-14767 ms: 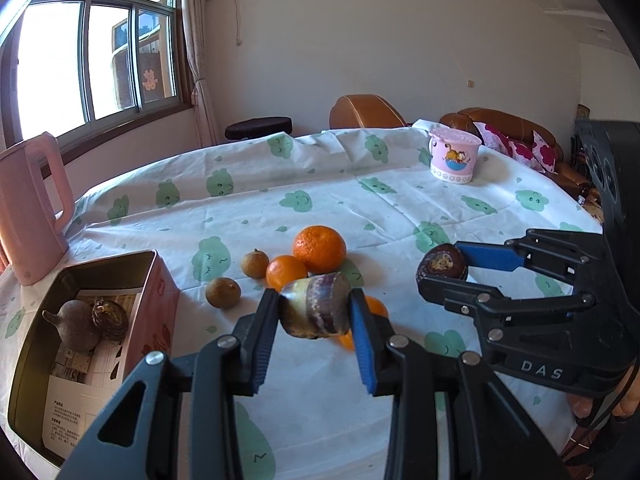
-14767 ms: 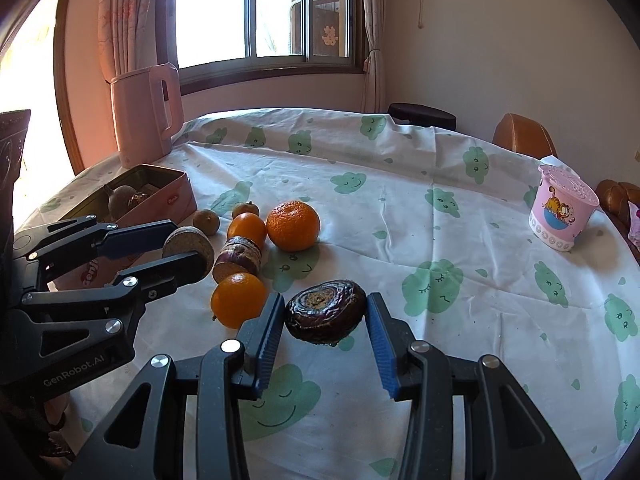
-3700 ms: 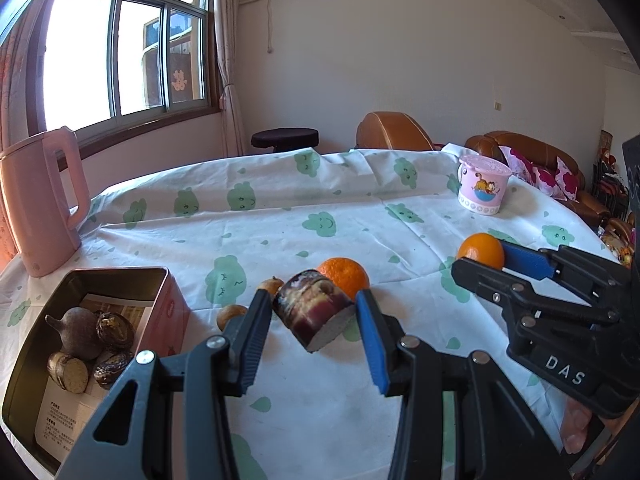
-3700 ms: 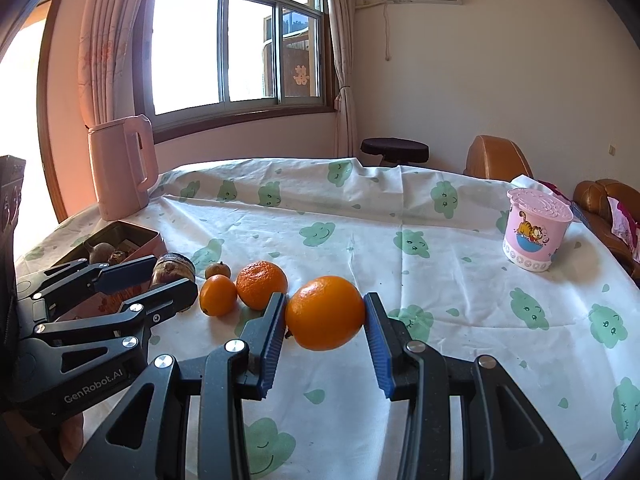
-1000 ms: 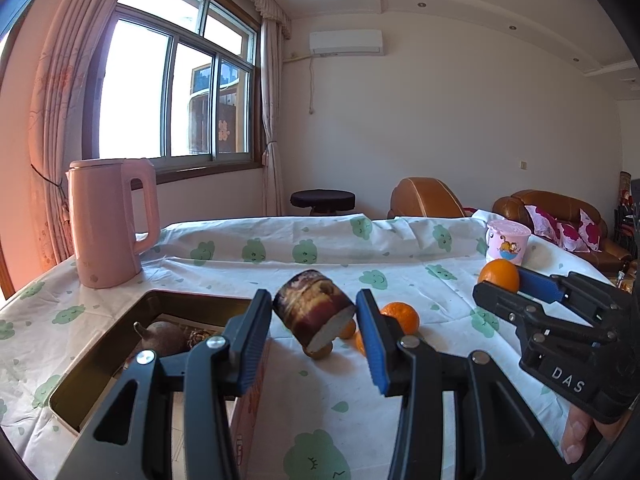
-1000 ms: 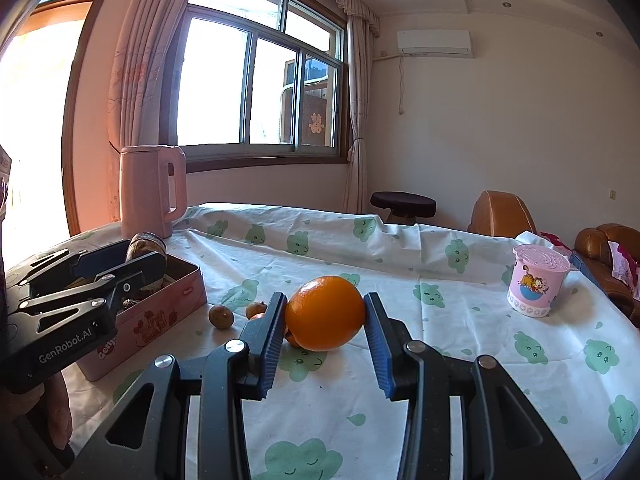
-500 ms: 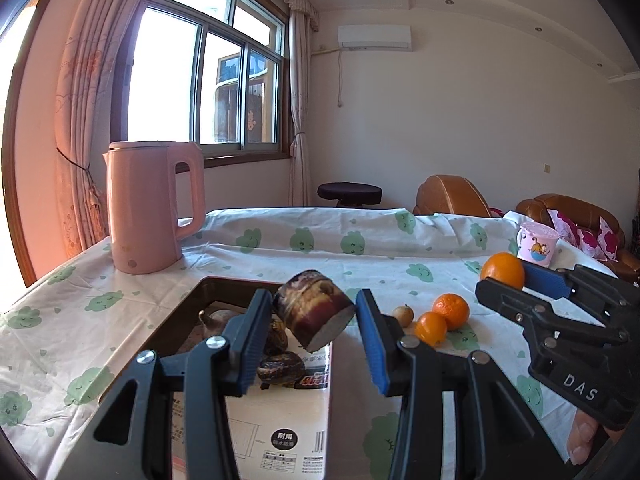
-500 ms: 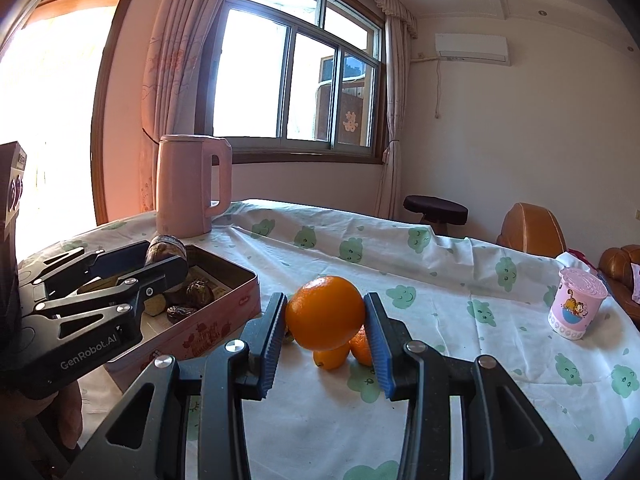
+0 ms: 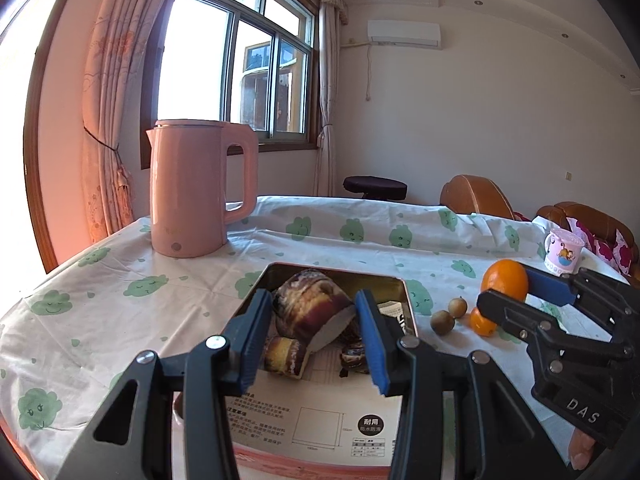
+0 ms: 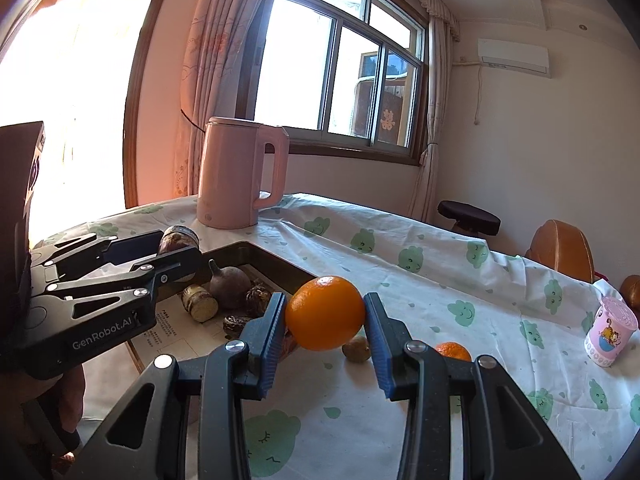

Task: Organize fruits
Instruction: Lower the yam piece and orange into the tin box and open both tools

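- Round table (image 9: pixel 100 312) wore a white cloth printed with green smiley clouds; cloth was creased along its fold lines.
- Room: cream walls, big wood-framed window (image 9: pixel 240 68) with pink curtains at far left, air conditioner (image 9: pixel 404 34) high on the far wall, dark stool (image 9: pixel 375 187) and brown leather seats (image 9: pixel 476 200) behind the table.
- Pink kettle (image 9: pixel 192 188) stood upright at the far left of the table, handle facing right.
- Pink cartoon cup (image 10: pixel 610 330) stood far right, near the table edge, well apart from the fruit.
- Open tin box (image 9: pixel 332 270) sat near-left on the table, printed paper lining its floor; a beet-like root (image 10: pixel 230 282), a cut chunk and dark wrinkled pieces lay in it.
- Left gripper (image 9: pixel 316 334) was clamped on a purple-brown tuber chunk (image 9: pixel 312 310), pale cut face tilted down and right; chunk hung over the box, clear of its contents.
- Right gripper (image 10: pixel 325 330) was clamped on an orange (image 10: pixel 325 312): round, smooth, bright, held above the cloth just right of the box.
- Loose on the cloth right of the box: two small brown round fruits (image 9: pixel 450 316) side by side, and a smaller mandarin (image 10: pixel 452 351) near them.
- Part of a hand (image 10: pixel 70 396) showed under the left gripper's body in the right wrist view.
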### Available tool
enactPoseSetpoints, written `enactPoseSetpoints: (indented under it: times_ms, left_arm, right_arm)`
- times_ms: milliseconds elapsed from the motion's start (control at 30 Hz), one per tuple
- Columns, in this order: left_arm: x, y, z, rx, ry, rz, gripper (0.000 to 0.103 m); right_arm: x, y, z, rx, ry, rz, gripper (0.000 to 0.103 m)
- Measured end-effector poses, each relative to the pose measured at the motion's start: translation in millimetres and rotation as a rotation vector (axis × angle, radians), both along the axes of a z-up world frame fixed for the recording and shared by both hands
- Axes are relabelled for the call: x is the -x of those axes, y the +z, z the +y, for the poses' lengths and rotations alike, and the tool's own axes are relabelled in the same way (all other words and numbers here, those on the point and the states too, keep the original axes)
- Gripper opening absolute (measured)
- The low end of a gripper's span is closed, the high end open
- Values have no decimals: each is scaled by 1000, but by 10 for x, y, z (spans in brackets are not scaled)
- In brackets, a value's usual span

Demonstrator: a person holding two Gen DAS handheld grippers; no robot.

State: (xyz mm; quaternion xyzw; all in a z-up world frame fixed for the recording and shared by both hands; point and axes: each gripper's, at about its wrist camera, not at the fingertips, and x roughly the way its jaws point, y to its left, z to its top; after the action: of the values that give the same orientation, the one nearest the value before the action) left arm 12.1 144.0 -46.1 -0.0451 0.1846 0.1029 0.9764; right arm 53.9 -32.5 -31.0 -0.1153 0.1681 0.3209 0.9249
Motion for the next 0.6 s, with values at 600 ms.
enactPoseSetpoints:
  times_ms: [600]
  left_arm:
    - [-23, -59, 374, 10, 68, 78, 46]
  right_arm:
    - [62, -115, 525, 57, 92, 24, 41]
